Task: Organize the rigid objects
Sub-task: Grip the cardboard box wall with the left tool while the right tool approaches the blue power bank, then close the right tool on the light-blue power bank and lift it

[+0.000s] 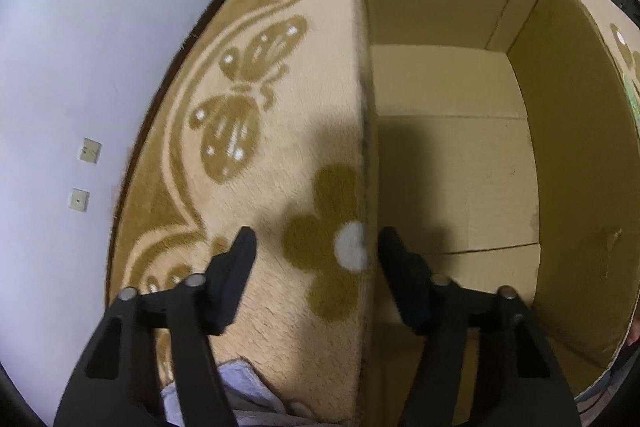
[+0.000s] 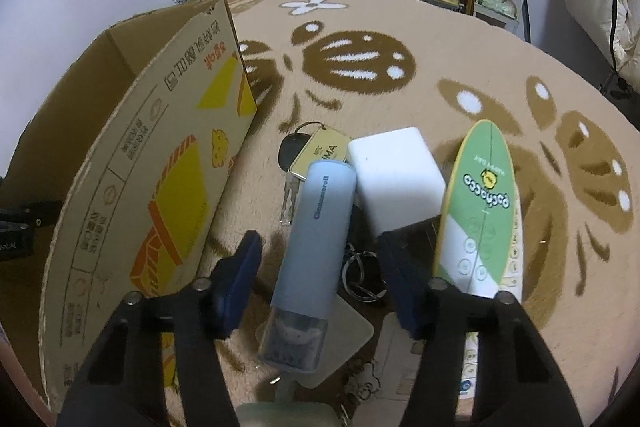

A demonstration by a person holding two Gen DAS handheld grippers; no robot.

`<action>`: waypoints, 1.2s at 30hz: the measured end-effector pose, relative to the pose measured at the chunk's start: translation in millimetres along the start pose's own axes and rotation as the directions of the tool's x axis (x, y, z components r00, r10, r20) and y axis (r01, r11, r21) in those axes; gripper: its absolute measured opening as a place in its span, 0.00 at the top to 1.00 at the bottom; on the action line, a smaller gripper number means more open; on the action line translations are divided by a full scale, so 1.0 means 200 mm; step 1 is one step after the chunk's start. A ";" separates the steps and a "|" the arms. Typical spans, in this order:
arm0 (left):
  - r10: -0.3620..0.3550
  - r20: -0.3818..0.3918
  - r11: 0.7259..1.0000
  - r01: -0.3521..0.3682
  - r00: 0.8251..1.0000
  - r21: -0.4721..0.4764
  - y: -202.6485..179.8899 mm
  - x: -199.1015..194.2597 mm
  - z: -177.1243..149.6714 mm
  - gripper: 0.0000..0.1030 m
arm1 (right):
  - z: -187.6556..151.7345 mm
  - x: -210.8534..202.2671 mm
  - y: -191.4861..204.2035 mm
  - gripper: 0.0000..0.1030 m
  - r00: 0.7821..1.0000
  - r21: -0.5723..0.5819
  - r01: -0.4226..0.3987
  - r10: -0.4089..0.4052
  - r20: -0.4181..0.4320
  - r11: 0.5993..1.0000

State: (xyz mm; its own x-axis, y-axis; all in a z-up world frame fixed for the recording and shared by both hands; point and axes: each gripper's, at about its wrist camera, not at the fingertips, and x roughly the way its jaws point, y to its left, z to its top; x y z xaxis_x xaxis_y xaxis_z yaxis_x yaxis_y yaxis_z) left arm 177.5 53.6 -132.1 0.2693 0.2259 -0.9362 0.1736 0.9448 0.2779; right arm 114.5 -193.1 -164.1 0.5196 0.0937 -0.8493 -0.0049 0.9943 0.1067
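Nearest my right camera lies a pale blue cylindrical case with a clear end cap [image 2: 308, 259], printed "Cinnamoroll" along its side, resting between the spread fingers of my right gripper [image 2: 318, 247], which holds nothing. Just beyond it sit a white rounded rectangular block [image 2: 394, 173], a brass-coloured key tag on a ring with a black fob and a key [image 2: 316, 151], and on the right a green and white surfboard-shaped card [image 2: 478, 211] reading "Pochacco" and "HAPPY DAY". All of them rest on the beige rug with brown butterfly and flower patterns [image 2: 400, 39]. To the left stands the open brown cardboard box [image 2: 160, 147], its outer wall printed with yellow and orange graphics and Korean text too distorted for me to read. My left gripper [image 1: 316, 247] is also spread and empty, straddling the near left wall of that box, whose floor [image 1: 452, 147] looks bare. I judge the sorting has barely begun: the step in hand is the first pick. Next I would lower the right gripper, close across the blue case's width, then carry it left over the box wall.
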 end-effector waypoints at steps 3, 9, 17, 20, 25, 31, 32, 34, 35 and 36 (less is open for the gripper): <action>-0.044 -0.010 0.999 0.044 0.999 -0.001 0.00 0.01 -0.01 0.62 | -0.01 0.02 0.00 0.53 1.000 0.004 0.002 -0.002 -0.012 1.000; -0.075 -0.029 0.997 0.075 0.997 0.007 -0.04 0.02 -0.02 0.85 | -0.02 0.04 -0.01 0.64 1.000 0.009 0.010 -0.010 -0.020 1.000; -0.049 -0.012 0.999 0.049 0.999 -0.019 -0.03 0.01 -0.02 0.87 | -0.02 0.01 -0.01 0.69 1.000 0.039 0.011 -0.011 -0.002 0.999; -0.051 -0.009 0.999 0.051 0.999 -0.017 -0.03 0.01 -0.02 0.88 | -0.02 0.00 -0.02 0.69 1.000 0.059 0.003 -0.004 0.003 0.998; -0.051 -0.007 0.999 0.051 0.999 -0.020 -0.03 0.00 -0.02 0.88 | -0.03 -0.03 -0.05 0.69 1.000 0.092 -0.007 0.007 0.006 0.996; -0.051 -0.007 0.998 0.051 0.999 -0.021 -0.03 0.00 -0.02 0.88 | -0.03 -0.06 -0.08 0.70 1.000 0.124 -0.024 0.023 0.009 0.992; -0.050 -0.007 0.999 0.050 0.999 -0.021 -0.03 0.00 -0.02 0.88 | -0.03 -0.06 -0.09 0.70 1.000 0.130 -0.028 0.027 0.007 0.991; -0.050 -0.007 0.999 0.050 0.999 -0.020 -0.03 0.00 -0.02 0.88 | -0.03 -0.05 -0.09 0.70 0.999 0.139 -0.037 0.038 0.001 0.990; -0.051 -0.007 0.999 0.051 0.999 -0.020 -0.03 0.00 -0.02 0.88 | -0.03 -0.05 -0.10 0.70 0.999 0.140 -0.041 0.042 0.000 0.989; -0.052 -0.007 0.998 0.051 0.999 -0.021 -0.03 0.00 -0.02 0.88 | -0.03 -0.05 -0.10 0.70 0.999 0.140 -0.044 0.044 -0.003 0.989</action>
State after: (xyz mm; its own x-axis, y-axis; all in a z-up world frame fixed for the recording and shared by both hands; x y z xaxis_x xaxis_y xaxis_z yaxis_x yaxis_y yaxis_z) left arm 173.4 48.1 -134.6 0.2536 0.1785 -0.9507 0.1677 0.9598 0.2250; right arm 104.3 -213.5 -160.4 0.5167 0.1379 -0.8450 0.0918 0.9723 0.2148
